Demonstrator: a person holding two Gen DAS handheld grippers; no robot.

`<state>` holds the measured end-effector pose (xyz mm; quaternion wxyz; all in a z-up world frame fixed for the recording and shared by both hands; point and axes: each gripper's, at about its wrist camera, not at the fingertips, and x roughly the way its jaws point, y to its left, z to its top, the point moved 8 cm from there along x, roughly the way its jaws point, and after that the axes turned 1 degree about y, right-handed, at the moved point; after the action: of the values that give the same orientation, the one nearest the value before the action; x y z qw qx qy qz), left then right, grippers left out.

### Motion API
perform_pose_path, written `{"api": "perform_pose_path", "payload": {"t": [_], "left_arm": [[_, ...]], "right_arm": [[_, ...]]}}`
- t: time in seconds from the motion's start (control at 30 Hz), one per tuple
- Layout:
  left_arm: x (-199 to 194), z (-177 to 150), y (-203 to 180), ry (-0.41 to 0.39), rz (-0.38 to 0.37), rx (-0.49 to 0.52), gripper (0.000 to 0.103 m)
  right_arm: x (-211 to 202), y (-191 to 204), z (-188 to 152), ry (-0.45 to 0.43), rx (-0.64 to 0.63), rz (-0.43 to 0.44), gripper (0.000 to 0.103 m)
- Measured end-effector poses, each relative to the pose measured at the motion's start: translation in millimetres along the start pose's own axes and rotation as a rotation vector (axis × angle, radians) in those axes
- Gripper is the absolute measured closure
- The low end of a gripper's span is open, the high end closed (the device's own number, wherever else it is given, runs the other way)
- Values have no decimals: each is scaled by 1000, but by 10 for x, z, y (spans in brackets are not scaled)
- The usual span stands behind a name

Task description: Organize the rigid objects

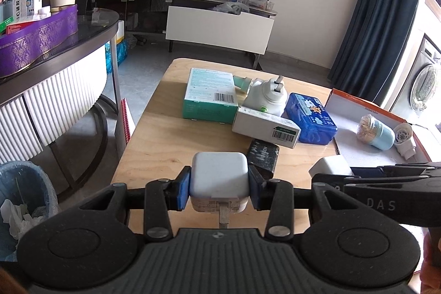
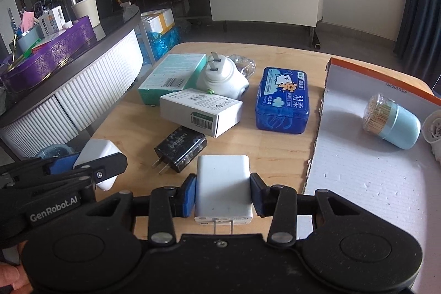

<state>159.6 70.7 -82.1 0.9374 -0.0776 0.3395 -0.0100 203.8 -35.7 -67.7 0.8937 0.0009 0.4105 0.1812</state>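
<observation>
My left gripper (image 1: 219,189) is shut on a white cube charger (image 1: 219,174) just above the wooden table (image 1: 165,128), its prongs pointing back at the camera. My right gripper (image 2: 223,194) is shut on a flatter white charger (image 2: 223,181), close beside the left one. A black charger (image 2: 180,152) lies flat just beyond both. Behind it lie a white barcoded box (image 2: 201,112), a teal box (image 2: 171,77), a white plug-in device (image 2: 223,81) and a blue case (image 2: 282,104). At the right, an orange-rimmed white tray (image 2: 358,170) holds a light blue toothpick jar (image 2: 392,120) and a small white plug (image 2: 434,131).
A dark curved side table (image 1: 69,46) with a purple tin (image 1: 38,37) stands to the left. A blue waste bin (image 1: 24,189) sits on the floor at the near left. A low TV cabinet (image 1: 220,26) runs along the far wall.
</observation>
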Motion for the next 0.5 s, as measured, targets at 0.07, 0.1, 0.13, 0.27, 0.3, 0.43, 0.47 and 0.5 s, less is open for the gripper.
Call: {"api": "perform_pose_path", "payload": {"t": [0.07, 0.1, 0.13, 0.27, 0.3, 0.43, 0.47, 0.5], "left_arm": [[-25, 15, -59, -1, -12, 7, 61], [-40, 22, -98, -3, -20, 9, 61], [-55, 31, -127, -4, -26, 11, 61], [-109, 68, -281, -17, -41, 36, 61], [-125, 74, -325, -22, -46, 46, 61], [-167, 80, -509, -26, -70, 71, 61], [-174, 77, -553, -25, -75, 79, 61], [-178, 73, -603, -25, -78, 87, 61]], "right_arm": [[-133, -52, 14, -28, 2, -4, 53], [-197, -84, 21, -40, 8, -5, 53], [-256, -117, 28, -52, 12, -8, 53], [-483, -270, 58, -92, 42, -22, 53], [-526, -301, 60, -99, 48, -25, 53], [-716, -432, 43, -128, 62, -43, 53], [-755, -459, 29, -131, 62, -50, 53], [-790, -483, 11, -135, 64, -54, 53]]}}
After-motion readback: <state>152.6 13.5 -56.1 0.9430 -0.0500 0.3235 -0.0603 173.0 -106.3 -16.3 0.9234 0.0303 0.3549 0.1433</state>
